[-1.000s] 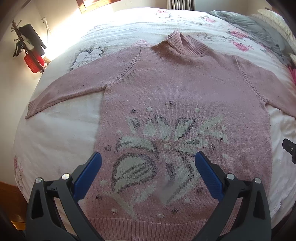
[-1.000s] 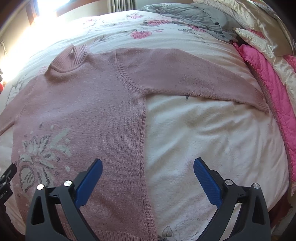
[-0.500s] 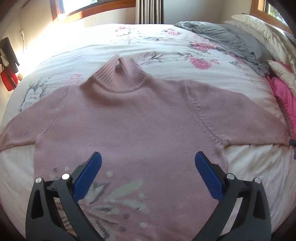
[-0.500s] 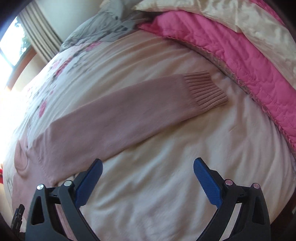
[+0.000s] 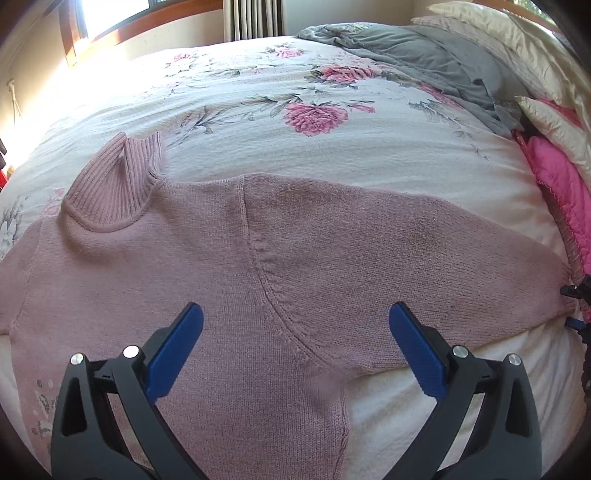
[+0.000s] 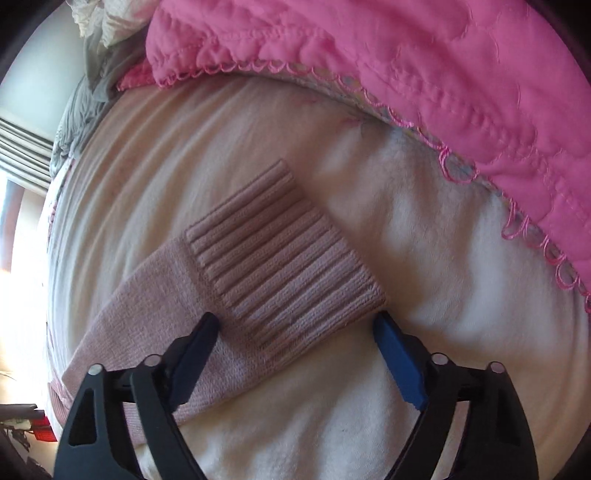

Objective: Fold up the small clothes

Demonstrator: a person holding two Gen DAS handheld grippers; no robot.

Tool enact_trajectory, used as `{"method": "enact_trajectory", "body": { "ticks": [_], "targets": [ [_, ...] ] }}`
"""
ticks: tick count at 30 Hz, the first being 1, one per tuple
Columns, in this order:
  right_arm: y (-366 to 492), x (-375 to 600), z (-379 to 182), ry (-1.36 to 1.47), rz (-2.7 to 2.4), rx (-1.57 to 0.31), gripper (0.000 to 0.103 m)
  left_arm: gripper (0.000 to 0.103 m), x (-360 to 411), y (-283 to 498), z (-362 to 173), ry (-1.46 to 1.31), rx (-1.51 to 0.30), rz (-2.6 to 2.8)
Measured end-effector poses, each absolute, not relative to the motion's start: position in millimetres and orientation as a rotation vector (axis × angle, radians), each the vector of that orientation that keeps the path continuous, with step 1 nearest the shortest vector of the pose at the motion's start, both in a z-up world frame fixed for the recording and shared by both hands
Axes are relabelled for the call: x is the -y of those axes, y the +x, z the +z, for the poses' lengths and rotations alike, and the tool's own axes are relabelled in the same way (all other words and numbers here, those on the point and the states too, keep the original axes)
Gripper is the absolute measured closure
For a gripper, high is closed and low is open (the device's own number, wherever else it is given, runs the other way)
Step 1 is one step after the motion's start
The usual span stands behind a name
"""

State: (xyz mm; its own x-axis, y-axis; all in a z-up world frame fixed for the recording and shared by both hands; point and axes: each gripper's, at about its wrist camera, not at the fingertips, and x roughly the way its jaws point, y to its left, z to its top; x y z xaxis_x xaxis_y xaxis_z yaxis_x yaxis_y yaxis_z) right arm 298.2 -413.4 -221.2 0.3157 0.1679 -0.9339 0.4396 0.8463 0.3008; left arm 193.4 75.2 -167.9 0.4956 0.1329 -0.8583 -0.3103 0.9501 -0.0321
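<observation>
A pink knitted sweater (image 5: 207,266) lies flat and face up on the bed, with its ribbed collar (image 5: 114,184) at the upper left of the left wrist view. My left gripper (image 5: 295,332) hovers open over the shoulder seam where the sleeve (image 5: 424,258) joins the body. In the right wrist view the sleeve's ribbed cuff (image 6: 280,254) lies on the white cover. My right gripper (image 6: 295,325) is open, low over the cuff, its fingers straddling the cuff's near edge. The other gripper's tip (image 5: 580,291) shows at the sleeve end in the left wrist view.
The bed has a white floral cover (image 5: 314,110). A grey blanket (image 5: 417,55) and cream pillows (image 5: 517,44) lie at the far right. A bright pink quilt (image 6: 406,74) with a scalloped edge lies just beyond the cuff. A window (image 5: 110,14) stands behind.
Both grippers moved to the right along the sweater. The left went from the front pattern to the shoulder; the right travelled down the sleeve and dropped close over the cuff. Both stayed open.
</observation>
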Motion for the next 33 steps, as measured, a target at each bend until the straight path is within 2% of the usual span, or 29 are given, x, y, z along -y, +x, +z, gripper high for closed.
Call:
{"method": "enact_trajectory", "body": {
  "ticks": [1,2,3,4,8,13,20,22,24,26,33],
  "targets": [
    [299,415,-219,0.561,-0.187,-1.239,0.045,0.003,-75,192,-169,-0.192,-1.019,0.271],
    [300,417,-217,0.559,-0.173,-1.225,0.069,0.003,-76,191,-170,-0.191,-1.021,0.274],
    [299,419,-215,0.569,-0.152,-1.217,0.087,0.003,-79,189,-171,-0.19,-1.025,0.277],
    [300,420,-213,0.594,-0.122,-1.205,0.093,0.003,-81,186,-172,-0.192,-1.031,0.281],
    [291,398,-185,0.513,-0.034,-1.122,0.093,0.003,-100,175,-173,-0.215,-1.04,0.305],
    [288,301,-153,0.387,0.219,-1.087,0.094,0.003,-118,165,-173,-0.244,-1.055,0.317],
    [277,180,-170,0.253,0.472,-1.152,0.094,0.003,-117,169,-168,-0.271,-1.06,0.261],
    [277,163,-180,0.233,0.495,-1.198,0.089,0.003,-113,173,-167,-0.286,-1.065,0.234],
    [257,157,-186,0.208,0.525,-1.232,0.074,0.003,-105,179,-167,-0.307,-1.07,0.192],
    [243,167,-185,0.211,0.55,-1.236,0.066,0.003,-93,186,-167,-0.333,-1.074,0.136],
    [197,243,-179,0.277,0.422,-1.219,0.063,0.004,-15,227,-177,-0.39,-1.122,-0.098]
  ]
}}
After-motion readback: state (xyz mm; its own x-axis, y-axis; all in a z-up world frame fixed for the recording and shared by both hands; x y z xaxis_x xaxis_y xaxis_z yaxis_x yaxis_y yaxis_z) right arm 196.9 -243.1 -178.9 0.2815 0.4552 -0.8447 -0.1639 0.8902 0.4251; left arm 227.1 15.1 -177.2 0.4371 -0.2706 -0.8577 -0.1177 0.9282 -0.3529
